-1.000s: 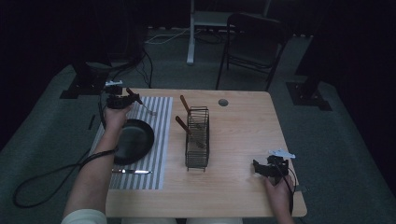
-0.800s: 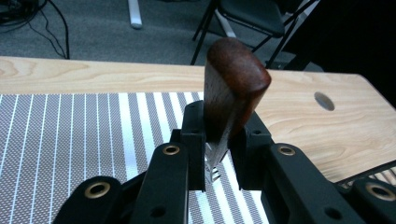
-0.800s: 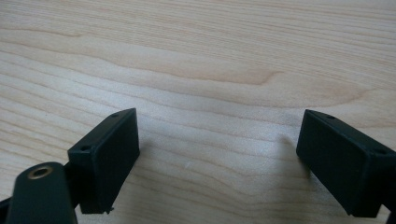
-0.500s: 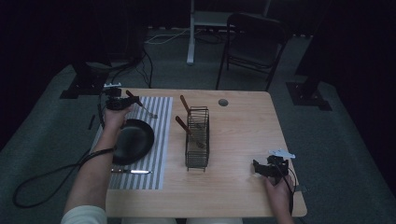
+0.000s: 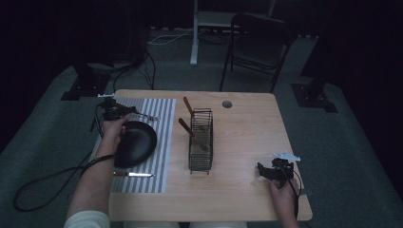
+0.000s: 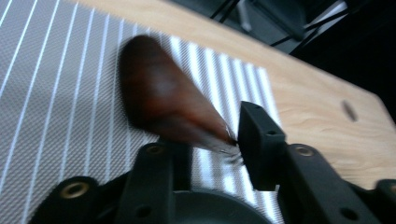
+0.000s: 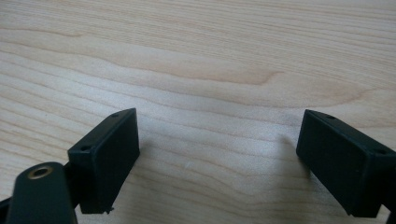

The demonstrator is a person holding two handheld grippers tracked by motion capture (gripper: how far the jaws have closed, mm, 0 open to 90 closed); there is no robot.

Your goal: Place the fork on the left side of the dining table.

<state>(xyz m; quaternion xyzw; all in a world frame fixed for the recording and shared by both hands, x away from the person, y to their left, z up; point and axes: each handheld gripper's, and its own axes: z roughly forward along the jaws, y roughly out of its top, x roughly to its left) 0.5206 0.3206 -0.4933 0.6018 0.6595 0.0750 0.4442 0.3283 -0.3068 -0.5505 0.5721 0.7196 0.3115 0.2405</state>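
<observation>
My left claw (image 6: 210,150) has let go: its jaws have just been opening, and the wood-handled utensil (image 6: 163,98) lies loose between them, its metal end against one pad and clear of the other. The handle is blurred in the left gripper view, so I can't tell whether it's a fork or a spoon, nor whether it has settled. From the high view the left claw (image 5: 116,111) sits low at the far left corner of the striped placemat (image 5: 161,109), with the utensil (image 5: 142,114) reaching out from it across the stripes, just beyond the black plate (image 5: 135,142). I read that as laying a place setting: the piece goes down on the mat above the plate, and a table knife (image 5: 133,174) lies on the mat at the plate's near side. The wire cutlery basket (image 5: 200,142) in the middle of the counter (image 5: 247,137) has two more wooden handles sticking up, so I'd judge there is more to fetch.

My right claw (image 5: 266,171) is parked near the right front corner, jaws spread wide over bare wood, empty, waiting.

Against the earlier frames, my left hand has come down and in toward the mat; the right hand, plate, knife and basket are where they were
</observation>
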